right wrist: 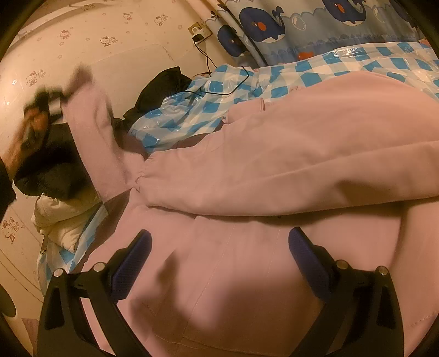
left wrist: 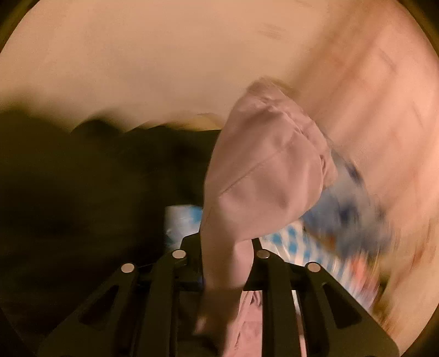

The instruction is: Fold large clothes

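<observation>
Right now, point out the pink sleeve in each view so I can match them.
Left wrist: the pink sleeve runs up from the shut left gripper, centre frame.
Right wrist: the sleeve is lifted at far left, blurred, with the left gripper at its end.
Shared landmark: the blue checked sheet.

Both grippers have black slotted arms with silver round screws; the right gripper point(right wrist: 219, 247) carries dark-blue textured pads point(right wrist: 310, 263).

A child's bedroom at home: cartoon-cat wallpaper point(right wrist: 33, 79) at ten o'clock, whale-print curtain point(right wrist: 315, 24) at one o'clock, a blue-checked cover point(right wrist: 192, 107) spread on the bed.
</observation>
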